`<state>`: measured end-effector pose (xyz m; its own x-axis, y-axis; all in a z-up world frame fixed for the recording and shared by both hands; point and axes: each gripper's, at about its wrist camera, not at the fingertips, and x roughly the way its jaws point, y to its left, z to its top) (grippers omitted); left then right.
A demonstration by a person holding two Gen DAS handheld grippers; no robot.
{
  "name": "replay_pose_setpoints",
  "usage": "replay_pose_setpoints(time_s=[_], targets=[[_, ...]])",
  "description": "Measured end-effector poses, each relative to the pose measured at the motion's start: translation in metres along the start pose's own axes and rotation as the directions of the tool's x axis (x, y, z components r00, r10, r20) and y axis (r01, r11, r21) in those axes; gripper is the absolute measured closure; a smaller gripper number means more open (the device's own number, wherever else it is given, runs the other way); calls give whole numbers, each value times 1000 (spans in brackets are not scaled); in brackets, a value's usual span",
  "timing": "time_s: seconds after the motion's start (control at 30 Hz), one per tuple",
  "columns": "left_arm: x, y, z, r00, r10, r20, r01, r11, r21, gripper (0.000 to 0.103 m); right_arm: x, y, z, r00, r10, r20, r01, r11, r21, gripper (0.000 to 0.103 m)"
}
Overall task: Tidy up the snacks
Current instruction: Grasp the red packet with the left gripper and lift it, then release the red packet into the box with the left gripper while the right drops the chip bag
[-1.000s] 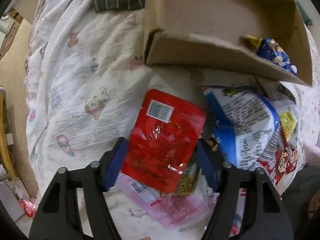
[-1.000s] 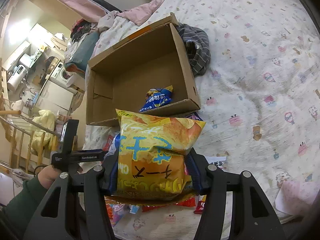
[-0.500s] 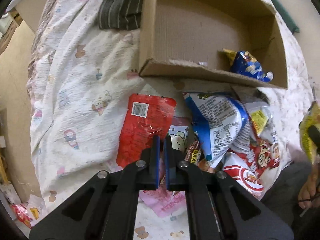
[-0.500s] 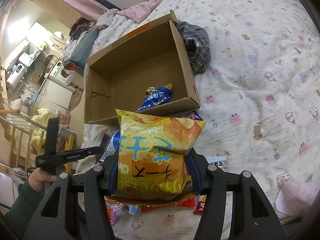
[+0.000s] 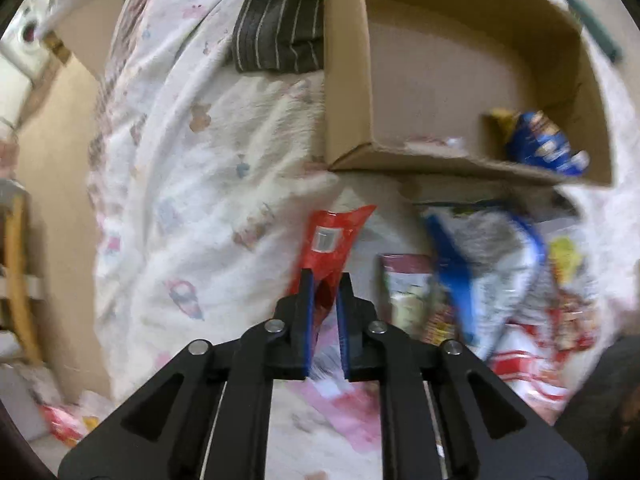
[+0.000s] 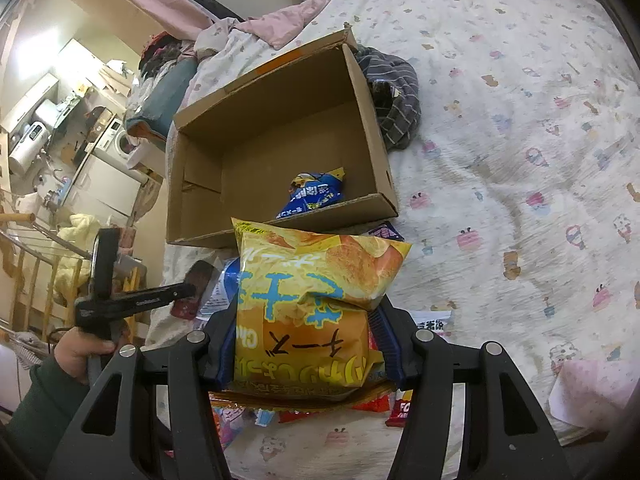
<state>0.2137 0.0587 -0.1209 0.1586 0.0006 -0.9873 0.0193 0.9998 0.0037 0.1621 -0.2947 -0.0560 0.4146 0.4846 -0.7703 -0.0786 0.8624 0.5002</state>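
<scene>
Both claws loaded right now. My left claw (image 5: 325, 300) has a red pouch (image 5: 334, 236) pinched by one end, and its jaws are easing open a hair with the pouch between them, pads on it as far as I can tell. The pouch hangs long-ways straight out ahead of the fingertips, and the box (image 5: 400, 156) sits just past its far end, so the drop is basically forward over the near wall. My right claw (image 6: 306, 344) is clamped on the yellow chip bag (image 6: 316, 296), bag standing upright, box (image 6: 372, 120) straight ahead of it too. Left looks nearer the box to me, so I'd guess the red one goes in first.

Count: one box, one blue bag (image 6: 314, 196) inside it already, one snack in each claw. The pile (image 5: 500, 288) on the bedspread (image 5: 208, 168) between me and the box is too blurry to count properly, looks like five or more packs. One striped cloth (image 6: 396, 100) beside the box.
</scene>
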Motion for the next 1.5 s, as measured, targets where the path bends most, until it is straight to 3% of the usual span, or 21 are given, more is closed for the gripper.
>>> replay_pose_setpoints(time_s=[0.1, 0.23, 0.47, 0.73, 0.93, 1.13, 1.5], targets=[[10, 1, 1, 1000, 14, -26, -14, 1000, -1, 95, -1, -2, 0, 1000, -6, 3, 6, 1000, 3, 44], [-4, -5, -1, 998, 53, 21, -54, 998, 11, 98, -6, -2, -2, 1000, -2, 13, 2, 1000, 2, 44], [-39, -13, -17, 996, -38, 76, 43, 997, -64, 98, -13, -2, -3, 999, 21, 26, -22, 1000, 1, 44], [-107, -19, -28, 965, -115, 237, 143, 984, -105, 98, -24, 14, 10, 998, 40, 48, -37, 998, -44, 44], [-139, -34, -2, 934, -154, 323, 185, 981, -66, 97, -27, 34, 35, 995, 64, 73, -57, 994, -91, 44], [-144, -50, 28, 916, -149, 372, 169, 985, -22, 97, -16, 55, 69, 991, 94, 98, -81, 988, -132, 44], [-96, -74, 67, 921, -119, 371, 125, 992, 7, 97, 52, 61, 103, 991, 117, 68, -107, 984, -139, 44]])
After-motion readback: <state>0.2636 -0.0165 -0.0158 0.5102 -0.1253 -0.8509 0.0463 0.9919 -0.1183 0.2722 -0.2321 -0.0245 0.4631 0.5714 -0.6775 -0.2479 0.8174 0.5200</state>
